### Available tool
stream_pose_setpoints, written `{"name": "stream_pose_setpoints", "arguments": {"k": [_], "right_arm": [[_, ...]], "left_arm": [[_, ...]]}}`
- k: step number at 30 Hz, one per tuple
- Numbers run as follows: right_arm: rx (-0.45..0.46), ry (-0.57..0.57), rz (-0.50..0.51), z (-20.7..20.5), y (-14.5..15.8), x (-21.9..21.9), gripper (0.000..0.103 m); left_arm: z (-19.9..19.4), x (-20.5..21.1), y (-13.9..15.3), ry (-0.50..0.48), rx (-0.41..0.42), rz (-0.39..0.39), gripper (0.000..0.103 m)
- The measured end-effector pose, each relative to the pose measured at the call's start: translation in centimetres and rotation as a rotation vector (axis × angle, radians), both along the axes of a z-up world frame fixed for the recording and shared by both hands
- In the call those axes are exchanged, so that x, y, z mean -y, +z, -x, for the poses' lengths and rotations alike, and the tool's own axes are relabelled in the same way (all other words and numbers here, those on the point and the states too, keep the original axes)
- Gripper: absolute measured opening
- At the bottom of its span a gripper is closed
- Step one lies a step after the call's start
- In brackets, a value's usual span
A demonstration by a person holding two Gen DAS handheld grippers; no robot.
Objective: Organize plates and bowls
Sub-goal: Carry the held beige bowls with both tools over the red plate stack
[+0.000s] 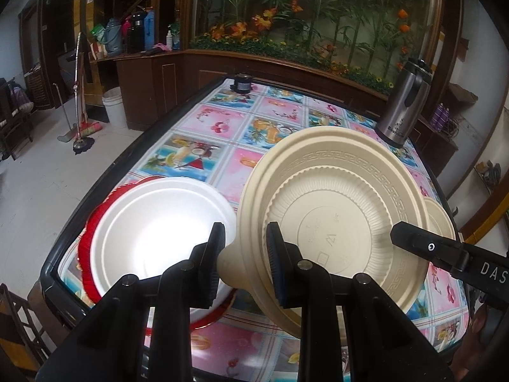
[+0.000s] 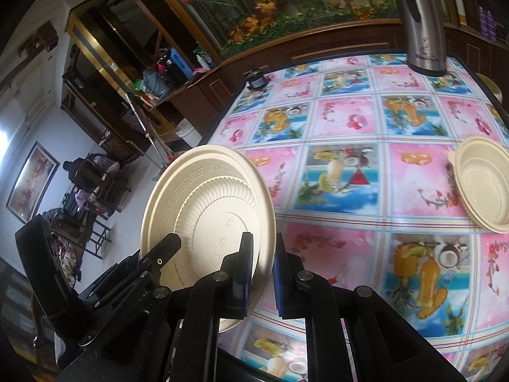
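Note:
A cream plate (image 1: pixel 334 210) with a key-pattern rim hangs tilted above the flowered tablecloth, held from both sides. My left gripper (image 1: pixel 245 261) is shut on its left rim tab. My right gripper (image 2: pixel 262 273) is shut on the opposite rim of the same cream plate (image 2: pixel 210 203). Each gripper shows in the other's view: the right gripper (image 1: pixel 397 234) and the left gripper (image 2: pixel 165 245). A white bowl (image 1: pixel 159 229) sits in a red plate (image 1: pixel 84 248) at the table's near left. A small cream bowl (image 2: pixel 483 187) rests on the table to the right, partly hidden behind the plate (image 1: pixel 440 219).
A steel thermos jug (image 1: pixel 400 105) (image 2: pixel 423 22) stands at the far right of the table. A small black object (image 1: pixel 241 82) sits at the far edge. The table's dark rim (image 1: pixel 105 178) drops to a white floor with mops (image 1: pixel 79 133).

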State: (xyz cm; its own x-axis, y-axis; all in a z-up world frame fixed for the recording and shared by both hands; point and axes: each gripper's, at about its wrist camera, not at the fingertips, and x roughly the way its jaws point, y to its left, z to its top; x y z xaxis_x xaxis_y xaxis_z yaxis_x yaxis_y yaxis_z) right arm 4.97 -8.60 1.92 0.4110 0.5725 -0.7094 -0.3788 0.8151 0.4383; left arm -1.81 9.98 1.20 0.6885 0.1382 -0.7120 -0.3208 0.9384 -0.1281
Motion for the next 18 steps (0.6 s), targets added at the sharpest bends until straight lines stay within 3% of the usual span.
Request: {"name": "stream_pose_setpoints", "arguments": {"k": [18], "right_arm": [[-0.002,0.135,-0.006,0.4,0.2,-7.6,0.011]], "left_arm": [[2.2,-6.3,-0.4,0.141,0.000,0.012,0.024]]}}
